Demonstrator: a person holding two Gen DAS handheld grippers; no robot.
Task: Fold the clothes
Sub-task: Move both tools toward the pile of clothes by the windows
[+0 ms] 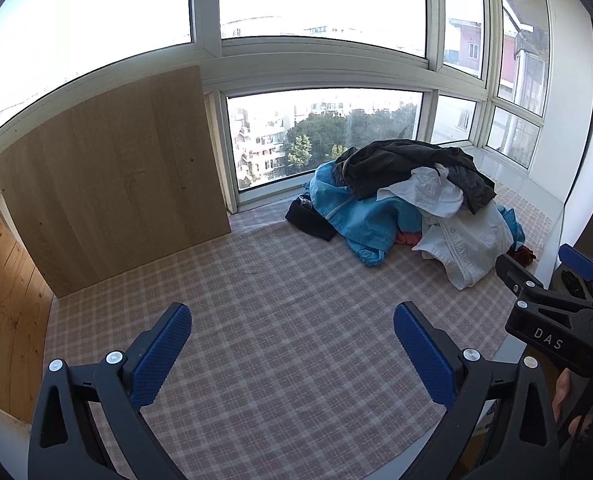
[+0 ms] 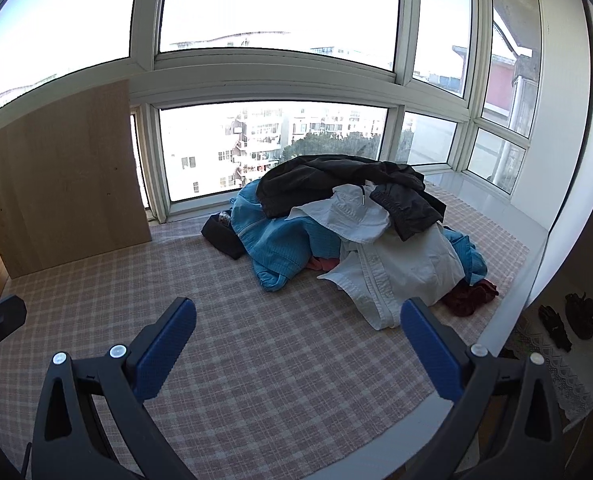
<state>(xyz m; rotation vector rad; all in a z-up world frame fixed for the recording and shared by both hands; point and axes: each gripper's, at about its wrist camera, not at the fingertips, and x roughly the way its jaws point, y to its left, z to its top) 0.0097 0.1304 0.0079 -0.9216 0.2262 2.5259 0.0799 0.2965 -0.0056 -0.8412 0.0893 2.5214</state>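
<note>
Left wrist view: your left gripper [image 1: 292, 344] is spread wide, nothing between the blue pads [image 1: 162, 354], hanging over the bare near part of the checked cloth [image 1: 280, 280] that covers the surface. Right wrist view shows the same: your right gripper [image 2: 298, 346] is wide apart and empty, over the near-right part of the cloth.

The clothes pile [image 2: 356, 232] is unfolded, heaped at the far right side of the surface, up against the window [image 2: 272, 148]. A black garment [image 2: 336, 178] lies on top, with a white shirt [image 2: 400, 272] spilling toward the near edge and a blue jacket [image 2: 276, 244] on the pile's left. A dark red piece [image 2: 470, 298] pokes out at the right edge. A wooden board [image 1: 116, 176] leans upright at the far left corner, well apart from the pile.
</note>
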